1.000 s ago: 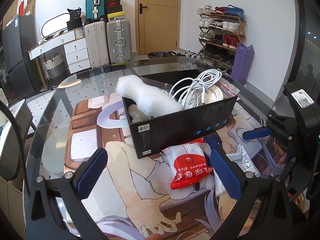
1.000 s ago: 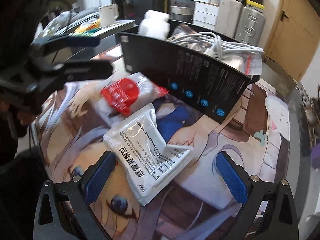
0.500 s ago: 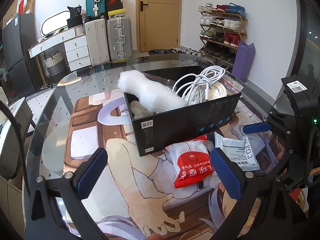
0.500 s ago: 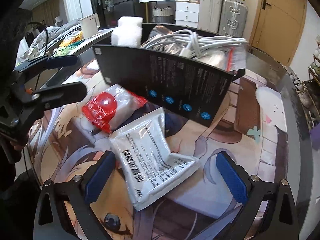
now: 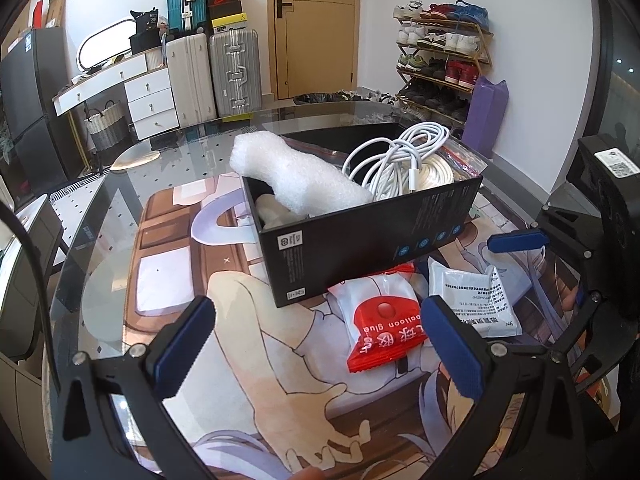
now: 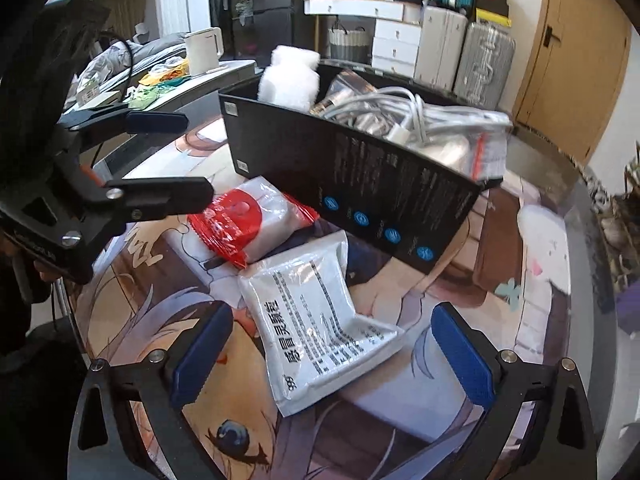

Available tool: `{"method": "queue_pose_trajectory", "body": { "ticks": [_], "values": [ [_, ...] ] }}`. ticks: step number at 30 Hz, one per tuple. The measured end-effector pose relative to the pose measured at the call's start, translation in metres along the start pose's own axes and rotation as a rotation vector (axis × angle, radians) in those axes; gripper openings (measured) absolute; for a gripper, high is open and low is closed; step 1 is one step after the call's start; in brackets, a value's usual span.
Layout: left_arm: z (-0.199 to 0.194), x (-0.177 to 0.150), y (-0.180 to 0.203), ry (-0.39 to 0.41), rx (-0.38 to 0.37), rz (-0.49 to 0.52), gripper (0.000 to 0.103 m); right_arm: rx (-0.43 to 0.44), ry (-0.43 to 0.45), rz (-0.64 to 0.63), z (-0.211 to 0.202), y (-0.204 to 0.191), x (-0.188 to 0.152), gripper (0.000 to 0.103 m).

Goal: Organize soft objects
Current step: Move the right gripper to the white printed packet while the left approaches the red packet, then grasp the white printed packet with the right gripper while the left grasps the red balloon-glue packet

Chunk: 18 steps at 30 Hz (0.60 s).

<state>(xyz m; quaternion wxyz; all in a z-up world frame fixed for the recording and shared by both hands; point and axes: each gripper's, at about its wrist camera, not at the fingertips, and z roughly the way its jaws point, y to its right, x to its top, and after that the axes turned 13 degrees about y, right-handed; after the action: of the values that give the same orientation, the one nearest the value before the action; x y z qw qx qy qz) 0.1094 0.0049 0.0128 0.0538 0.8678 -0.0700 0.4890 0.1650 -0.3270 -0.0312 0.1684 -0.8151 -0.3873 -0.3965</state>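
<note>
A black box [image 5: 360, 236] [image 6: 352, 184] stands on the table and holds a white foam roll [image 5: 296, 176] [image 6: 290, 76], a coil of white cable [image 5: 404, 164] [image 6: 384, 116] and a clear zip bag [image 6: 476, 144]. In front of it lie a red-and-white balloon glue packet [image 5: 380, 324] [image 6: 248, 224] and a white medicine pouch [image 5: 472, 300] [image 6: 316, 324]. My left gripper [image 5: 320, 348] [image 6: 172, 156] is open and empty, just short of the red packet. My right gripper [image 6: 332, 352] [image 5: 516, 240] is open and empty, with the white pouch between its fingers.
The round glass table [image 5: 120, 184] carries a printed anime mat [image 5: 256, 364]. Behind stand suitcases [image 5: 216, 72], a white dresser [image 5: 132, 96], a door [image 5: 316, 28] and a shoe rack [image 5: 440, 64]. A side counter with a kettle [image 6: 204, 50] is at the left.
Both grippers have drawn back a little from the box and stayed open. The white pouch has come fully into the left wrist view. Nothing was picked up.
</note>
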Motion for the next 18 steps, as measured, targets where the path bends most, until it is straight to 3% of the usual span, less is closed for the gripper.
{"method": "queue_pose_trajectory", "body": {
  "ticks": [4,10,14,18],
  "values": [
    [0.0014,-0.0011,0.0003,-0.004,-0.001,0.002,0.103,0.023,-0.013,-0.010,0.0009,-0.0045,-0.0001,0.102],
    [0.0018,-0.0012,0.0013,-0.005,-0.001,0.005,0.103,0.152,-0.051,-0.020,-0.0059,-0.0111,-0.0070,0.101],
    [0.0022,-0.0014,0.0019,-0.010,-0.003,0.006,0.103,0.113,-0.043,-0.001,-0.0045,-0.0069,-0.0062,0.099],
    [0.0025,-0.0013,0.0027,-0.013,-0.007,0.009,0.103,0.080,-0.047,0.001,0.0003,-0.0048,-0.0067,0.084]
  ]
}}
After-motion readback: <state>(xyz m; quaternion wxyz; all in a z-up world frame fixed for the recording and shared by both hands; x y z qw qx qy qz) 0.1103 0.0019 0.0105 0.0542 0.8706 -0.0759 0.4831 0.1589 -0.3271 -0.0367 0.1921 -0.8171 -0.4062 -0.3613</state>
